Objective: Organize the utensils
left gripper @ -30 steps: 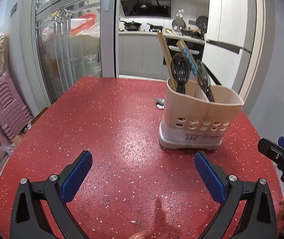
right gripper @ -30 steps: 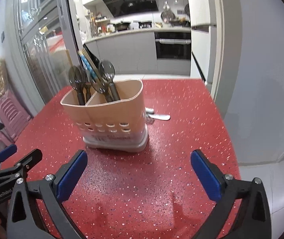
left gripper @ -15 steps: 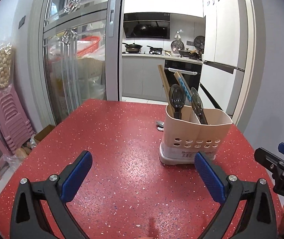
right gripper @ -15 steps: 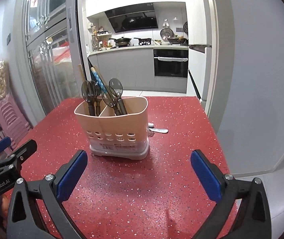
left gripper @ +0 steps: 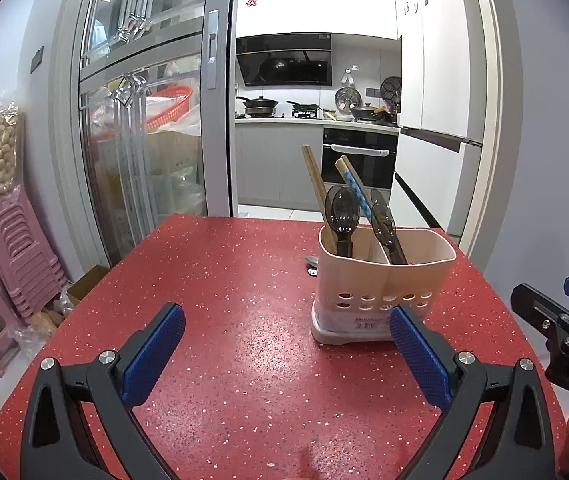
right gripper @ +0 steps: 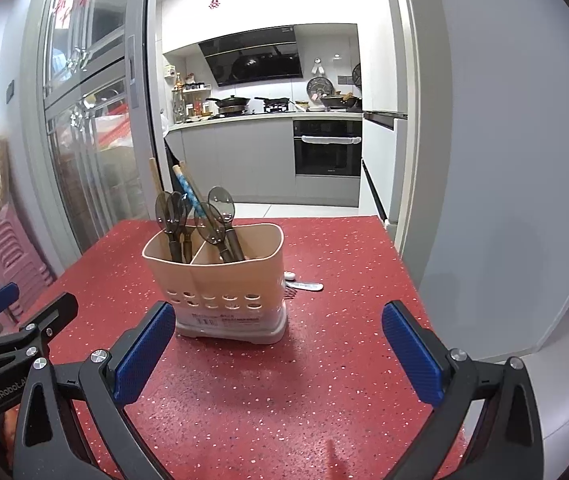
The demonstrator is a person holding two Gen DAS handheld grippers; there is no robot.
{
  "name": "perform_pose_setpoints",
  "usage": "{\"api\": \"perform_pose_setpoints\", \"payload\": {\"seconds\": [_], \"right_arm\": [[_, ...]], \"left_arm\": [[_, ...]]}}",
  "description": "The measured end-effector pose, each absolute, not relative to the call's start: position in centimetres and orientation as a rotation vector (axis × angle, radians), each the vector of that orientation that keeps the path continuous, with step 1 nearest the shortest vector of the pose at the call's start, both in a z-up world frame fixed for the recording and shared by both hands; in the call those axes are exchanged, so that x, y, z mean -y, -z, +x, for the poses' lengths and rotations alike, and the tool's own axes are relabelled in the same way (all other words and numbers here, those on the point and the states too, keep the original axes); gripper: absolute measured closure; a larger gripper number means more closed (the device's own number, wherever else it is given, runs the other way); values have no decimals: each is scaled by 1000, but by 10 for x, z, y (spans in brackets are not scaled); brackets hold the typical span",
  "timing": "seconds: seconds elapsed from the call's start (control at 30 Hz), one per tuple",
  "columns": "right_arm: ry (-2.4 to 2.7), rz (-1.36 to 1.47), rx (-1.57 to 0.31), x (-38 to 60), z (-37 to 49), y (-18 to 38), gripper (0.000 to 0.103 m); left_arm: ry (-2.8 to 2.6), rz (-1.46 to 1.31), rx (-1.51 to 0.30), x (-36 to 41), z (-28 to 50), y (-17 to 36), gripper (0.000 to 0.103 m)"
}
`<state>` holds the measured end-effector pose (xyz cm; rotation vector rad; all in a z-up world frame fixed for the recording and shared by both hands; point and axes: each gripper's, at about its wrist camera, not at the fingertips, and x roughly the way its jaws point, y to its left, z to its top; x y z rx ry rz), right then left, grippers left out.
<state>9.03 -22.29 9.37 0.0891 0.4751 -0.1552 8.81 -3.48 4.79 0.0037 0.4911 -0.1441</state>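
On the red speckled tabletop (left gripper: 244, 320) stands a beige plastic two-compartment utensil holder (left gripper: 384, 292), upright, with a row of round holes near its base and a printed label on its lower front. In the right wrist view the same holder (right gripper: 220, 284) sits toward the middle of the table. Its left compartment holds translucent dark plastic spoons (right gripper: 170, 212) and a pair of plain wooden chopsticks (left gripper: 313, 176), all standing bowl-up or leaning. Its right compartment holds two more dark spoons (right gripper: 220, 204). A blue-patterned chopstick pair (left gripper: 350, 182) leans across the divider; which compartment it sits in cannot be told. Behind the holder, lying flat on the table and just beside its base, is a silver metal utensil (right gripper: 304, 286), partly hidden; its type cannot be told.

The left gripper (left gripper: 286, 344) hovers above the table, well short of the holder, its blue-padded jaws wide apart and empty. The right gripper (right gripper: 278, 342) is likewise above the table, jaws wide apart, gripping nothing. Neither touches the holder.
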Motion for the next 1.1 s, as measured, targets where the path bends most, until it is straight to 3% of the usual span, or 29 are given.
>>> {"api": "perform_pose_setpoints", "payload": {"seconds": [1.1], "right_arm": [[147, 76, -467, 218, 95, -87, 0]], "left_arm": [[135, -18, -503, 28, 97, -42, 0]]}}
